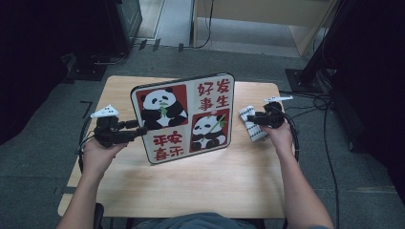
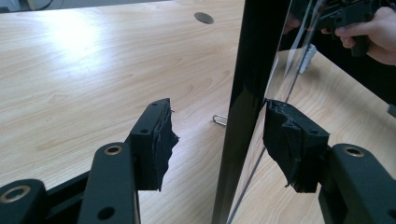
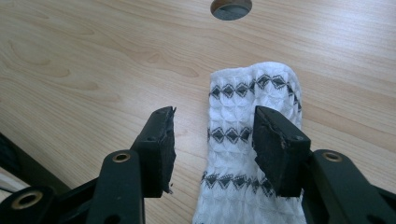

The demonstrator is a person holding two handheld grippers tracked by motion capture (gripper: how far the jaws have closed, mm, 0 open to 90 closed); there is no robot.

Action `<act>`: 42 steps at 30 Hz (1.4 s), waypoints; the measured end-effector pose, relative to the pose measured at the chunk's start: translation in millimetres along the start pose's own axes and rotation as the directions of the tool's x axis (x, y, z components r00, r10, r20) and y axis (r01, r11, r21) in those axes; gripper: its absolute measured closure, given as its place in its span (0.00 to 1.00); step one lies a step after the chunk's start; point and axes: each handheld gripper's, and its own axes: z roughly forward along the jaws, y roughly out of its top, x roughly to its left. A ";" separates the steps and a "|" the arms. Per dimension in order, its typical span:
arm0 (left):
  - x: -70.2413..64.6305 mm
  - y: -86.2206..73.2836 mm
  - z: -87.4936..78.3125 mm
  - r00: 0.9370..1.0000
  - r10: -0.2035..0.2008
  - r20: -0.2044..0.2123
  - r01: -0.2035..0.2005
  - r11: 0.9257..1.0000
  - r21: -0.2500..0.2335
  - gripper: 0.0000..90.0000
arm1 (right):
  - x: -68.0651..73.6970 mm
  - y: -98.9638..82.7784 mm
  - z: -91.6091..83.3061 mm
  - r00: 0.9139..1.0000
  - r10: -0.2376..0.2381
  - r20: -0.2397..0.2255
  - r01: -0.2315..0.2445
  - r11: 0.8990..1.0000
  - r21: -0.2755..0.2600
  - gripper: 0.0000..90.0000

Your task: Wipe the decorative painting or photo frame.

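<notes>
It looked like a lab or recording room rather than a home. A small wooden desk (image 1: 191, 176) stood alone on grey carpet (image 1: 43, 157), with dark stands (image 1: 313, 67) and black equipment (image 1: 122, 24) ranged around it. Loose cables (image 1: 329, 143) trailed across the floor, and a pale wooden bench (image 1: 267, 12) stood behind.

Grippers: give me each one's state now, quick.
Left gripper: open, jaws astride the edge of the upright panda board; the right pad looks to touch it, the left stands clear.
Right gripper: open, holding nothing, over the white cloth.
</notes>
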 end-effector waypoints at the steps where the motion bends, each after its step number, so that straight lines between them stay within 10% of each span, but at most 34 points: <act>1: 0.4 -0.1 0.3 1.000 -0.001 -0.002 0.001 1.000 0.001 0.47 | 0.4 0.0 0.2 1.000 -0.002 -0.002 0.002 1.000 0.002 0.55; 42: 17.1 -3.5 12.9 0.998 -0.061 -0.030 0.061 0.998 -0.002 0.47 | 14.8 -0.4 -3.0 0.999 -0.025 -0.022 0.024 1.000 -0.013 0.55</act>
